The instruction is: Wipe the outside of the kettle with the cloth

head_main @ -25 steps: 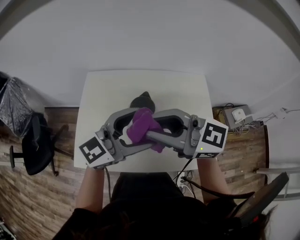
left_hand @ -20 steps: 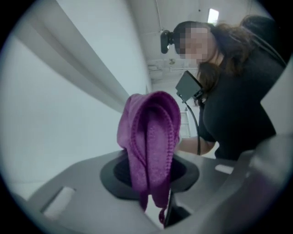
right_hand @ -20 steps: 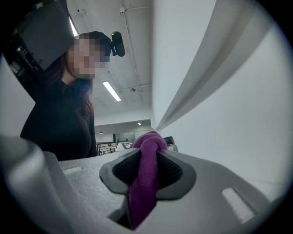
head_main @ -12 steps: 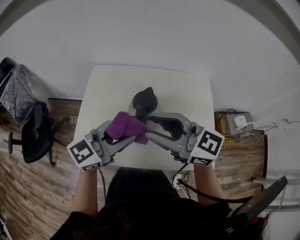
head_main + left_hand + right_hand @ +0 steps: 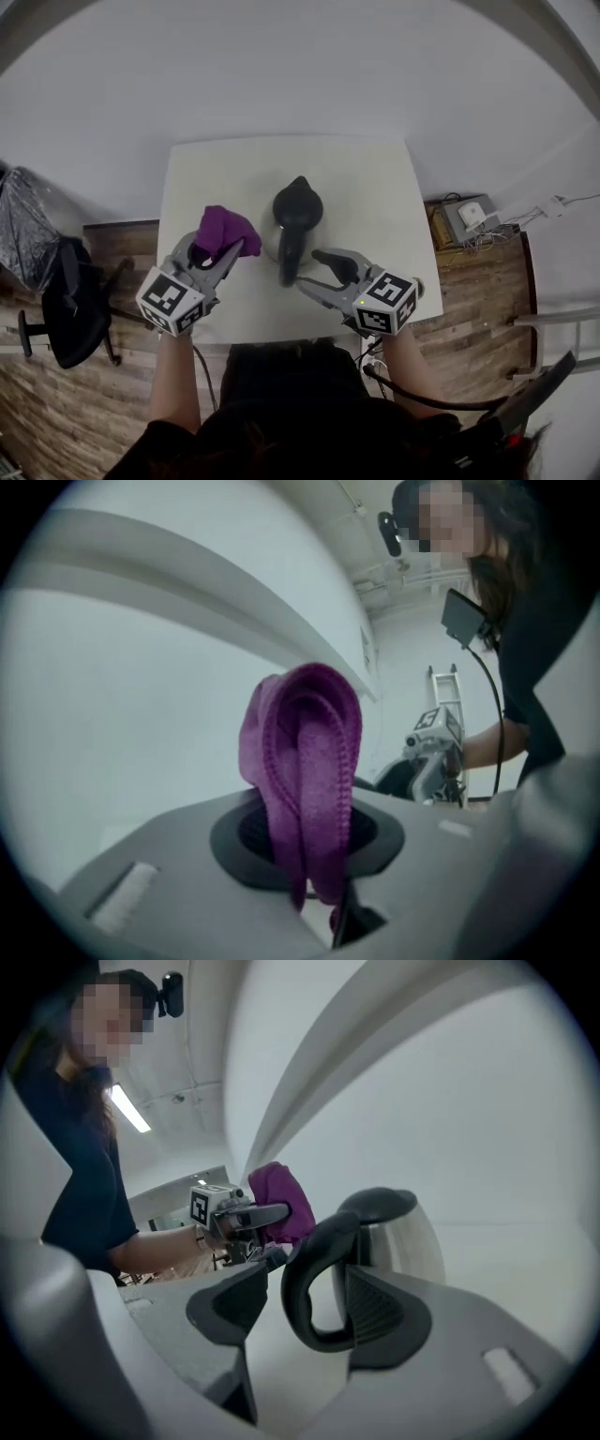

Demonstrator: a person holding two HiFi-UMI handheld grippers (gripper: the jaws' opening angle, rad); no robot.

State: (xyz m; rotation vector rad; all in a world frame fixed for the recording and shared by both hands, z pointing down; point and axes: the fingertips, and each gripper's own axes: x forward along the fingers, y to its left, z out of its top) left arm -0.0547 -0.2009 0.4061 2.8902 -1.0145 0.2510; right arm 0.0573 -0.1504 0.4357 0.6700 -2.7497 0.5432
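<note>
A steel kettle (image 5: 298, 208) with a black lid stands mid-table, its black handle (image 5: 287, 258) pointing toward me. My left gripper (image 5: 228, 249) is left of it, shut on a bunched purple cloth (image 5: 223, 230) that sticks up above the jaws. In the left gripper view the cloth (image 5: 305, 752) hangs folded between the pads of the left gripper (image 5: 314, 855). My right gripper (image 5: 314, 270) is at the handle with its jaws opening. In the right gripper view the handle (image 5: 314, 1269) stands between the right gripper's (image 5: 305, 1309) spread pads, not pressed; the kettle body (image 5: 403, 1237) is behind.
The white table (image 5: 370, 183) carries only the kettle. A black chair (image 5: 66, 291) stands on the wooden floor to the left, and a small white device with cables (image 5: 473, 223) lies on the floor to the right.
The grippers, close together at the cloth before, have separated and sunk. The cloth went left with the left gripper. The right gripper let go, opened and came down round the kettle handle.
</note>
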